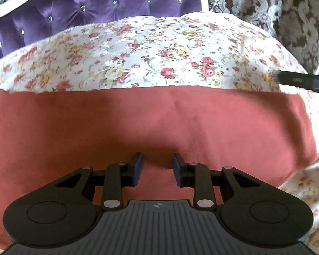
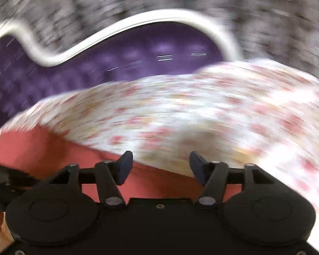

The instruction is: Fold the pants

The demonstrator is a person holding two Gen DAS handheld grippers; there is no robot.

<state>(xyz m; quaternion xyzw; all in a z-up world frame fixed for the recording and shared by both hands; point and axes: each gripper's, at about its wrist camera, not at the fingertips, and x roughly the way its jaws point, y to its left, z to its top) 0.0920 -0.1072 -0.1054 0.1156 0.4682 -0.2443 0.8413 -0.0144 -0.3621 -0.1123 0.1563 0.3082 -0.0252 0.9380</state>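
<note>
Pants lying flat across floral bedspread for folding; left tongs hovering released above; right tongs gaping empty, swinging clear.

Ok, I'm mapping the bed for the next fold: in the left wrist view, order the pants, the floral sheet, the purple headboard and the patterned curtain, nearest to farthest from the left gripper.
1. Pants: the terracotta cloth directly under the left gripper.
2. Floral sheet: just beyond the pants' far edge.
3. Purple headboard: behind the sheet, upper left.
4. Patterned curtain: upper right; beside the headboard, too close to rank apart.
</note>
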